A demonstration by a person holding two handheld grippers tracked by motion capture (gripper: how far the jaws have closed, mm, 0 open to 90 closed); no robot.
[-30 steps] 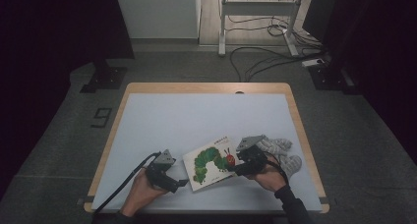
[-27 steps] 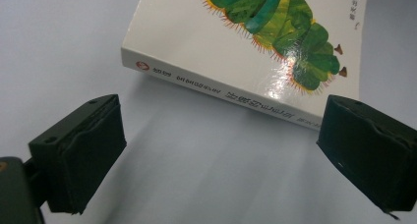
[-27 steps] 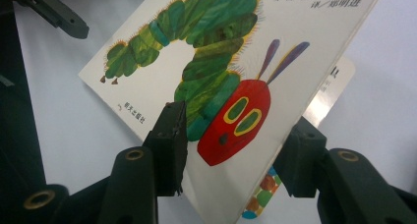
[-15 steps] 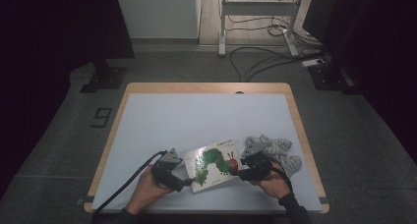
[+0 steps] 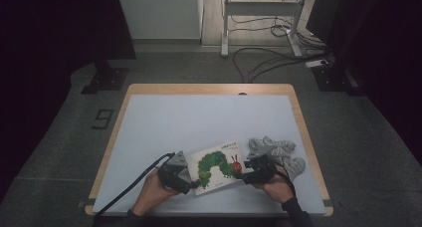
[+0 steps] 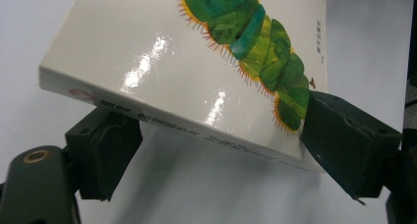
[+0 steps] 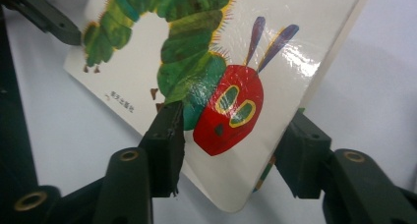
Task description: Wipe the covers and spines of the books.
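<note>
Book (image 5: 219,166) shifted (table (image 5: 199,117) white).

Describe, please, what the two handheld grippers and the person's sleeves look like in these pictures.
Both grippers are black. The left gripper and the right gripper each carry a grey three-cornered plate on top. A black cable trails from the left one towards the table's near edge. Up close, the blocky jaws ride on arms with brass-coloured pivot rings. A dark sleeve covers the right forearm.
</note>
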